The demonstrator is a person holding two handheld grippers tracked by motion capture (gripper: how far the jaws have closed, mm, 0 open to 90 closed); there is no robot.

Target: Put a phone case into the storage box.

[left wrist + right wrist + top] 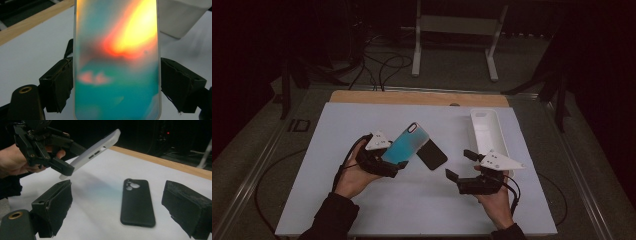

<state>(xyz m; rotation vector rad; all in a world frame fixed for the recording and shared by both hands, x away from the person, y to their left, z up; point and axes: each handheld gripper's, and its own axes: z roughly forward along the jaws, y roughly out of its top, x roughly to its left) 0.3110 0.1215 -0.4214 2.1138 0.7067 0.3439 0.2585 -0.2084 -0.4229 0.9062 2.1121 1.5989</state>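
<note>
One teal case (408,144) clamped in L gripper (388,162).

— Count of phone cases?
— Two: one teal gradient case (408,143), one black case (432,154).
— Containers?
— One white tray (486,131).
— Handheld tools?
— Two: a left gripper (384,161) and a right gripper (460,164), two fingers apiece.
— Work surfaces?
— One tabletop (362,125).
</note>
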